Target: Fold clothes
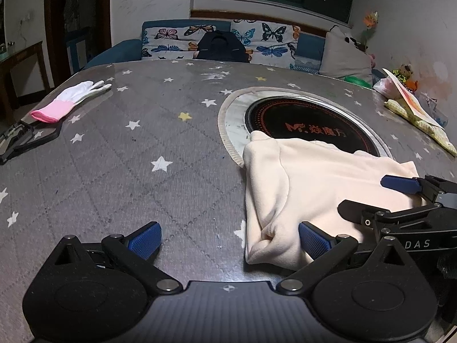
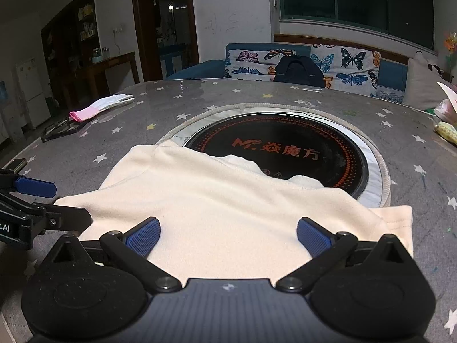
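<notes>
Grey star-patterned tablecloth [image 2: 137, 148] is covering a round table with a black built-in induction cooktop [image 2: 288, 148] at its centre, while a blue sofa with butterfly-print cushions [image 2: 337, 63] is standing behind under a dark window. Lying folded across the cooktop's near edge is the cream fleece garment [image 2: 217, 200]. The right gripper [image 2: 228, 237] is hovering over it with jaws spread wide; the left gripper [image 1: 230, 237] is also gaping at its left edge. A white-and-pink glove [image 1: 71, 100] is resting far left
</notes>
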`<control>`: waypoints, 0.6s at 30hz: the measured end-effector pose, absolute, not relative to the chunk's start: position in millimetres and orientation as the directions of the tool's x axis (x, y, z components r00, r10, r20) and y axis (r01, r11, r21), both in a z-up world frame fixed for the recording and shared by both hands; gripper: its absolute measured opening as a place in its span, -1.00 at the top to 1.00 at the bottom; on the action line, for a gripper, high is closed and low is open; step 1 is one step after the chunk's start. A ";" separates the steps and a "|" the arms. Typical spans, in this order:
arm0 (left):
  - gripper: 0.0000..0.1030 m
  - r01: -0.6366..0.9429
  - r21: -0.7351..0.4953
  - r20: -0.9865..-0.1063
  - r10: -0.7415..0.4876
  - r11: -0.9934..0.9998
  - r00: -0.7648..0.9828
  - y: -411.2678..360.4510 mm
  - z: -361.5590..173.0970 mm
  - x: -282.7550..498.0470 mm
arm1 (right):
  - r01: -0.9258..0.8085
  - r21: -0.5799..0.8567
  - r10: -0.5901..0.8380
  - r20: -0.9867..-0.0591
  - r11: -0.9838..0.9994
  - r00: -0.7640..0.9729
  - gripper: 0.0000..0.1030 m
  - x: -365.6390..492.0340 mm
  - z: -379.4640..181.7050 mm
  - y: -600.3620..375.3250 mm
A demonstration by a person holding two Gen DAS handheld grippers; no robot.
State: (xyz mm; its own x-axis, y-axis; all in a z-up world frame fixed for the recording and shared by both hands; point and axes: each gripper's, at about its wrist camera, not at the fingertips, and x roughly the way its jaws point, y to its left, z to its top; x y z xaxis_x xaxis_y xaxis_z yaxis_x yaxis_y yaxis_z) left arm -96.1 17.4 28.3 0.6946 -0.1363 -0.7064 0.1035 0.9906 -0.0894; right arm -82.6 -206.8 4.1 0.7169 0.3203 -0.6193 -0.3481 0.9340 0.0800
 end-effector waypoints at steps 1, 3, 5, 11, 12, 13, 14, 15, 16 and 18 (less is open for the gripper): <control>-1.00 0.103 -0.090 -0.706 -0.136 0.991 0.695 17.4 28.2 -96.3 | -0.348 0.080 0.320 -0.619 0.934 0.717 -1.00 -82.8 4.2 -206.8; -1.00 0.101 -0.092 -0.705 -0.136 0.991 0.696 17.5 28.1 -96.9 | -0.348 0.080 0.320 -0.619 0.934 0.717 -1.00 -83.4 4.4 -206.9; -1.00 0.099 -0.092 -0.704 -0.135 0.991 0.697 17.4 28.1 -97.2 | -0.348 0.081 0.321 -0.619 0.934 0.717 -1.00 -83.2 4.3 -206.8; -1.00 0.097 -0.089 -0.701 -0.132 0.991 0.701 16.4 28.7 -98.7 | -0.348 0.084 0.323 -0.620 0.934 0.716 -1.00 -82.2 3.8 -206.5; -1.00 0.098 -0.087 -0.700 -0.131 0.991 0.702 16.1 28.9 -99.3 | -0.348 0.084 0.323 -0.620 0.934 0.715 -1.00 -82.1 3.7 -206.4; -1.00 0.097 -0.084 -0.698 -0.128 0.992 0.704 15.7 29.0 -99.8 | -0.348 0.085 0.323 -0.620 0.934 0.715 -1.00 -81.9 3.7 -206.4; -1.00 0.097 -0.081 -0.697 -0.126 0.992 0.706 15.5 29.1 -100.3 | -0.348 0.085 0.323 -0.620 0.934 0.715 -1.00 -81.8 3.6 -206.3; -1.00 0.097 -0.077 -0.695 -0.123 0.992 0.709 15.0 29.4 -101.1 | -0.348 0.085 0.323 -0.620 0.934 0.715 -1.00 -81.7 3.7 -206.4; -1.00 0.097 -0.072 -0.692 -0.120 0.993 0.712 14.6 29.9 -101.8 | -0.348 0.085 0.323 -0.620 0.934 0.715 -1.00 -81.6 3.6 -206.5; -1.00 0.100 -0.065 -0.688 -0.117 0.993 0.716 14.3 31.0 -102.7 | -0.348 0.086 0.324 -0.619 0.933 0.715 -1.00 -81.5 3.4 -206.4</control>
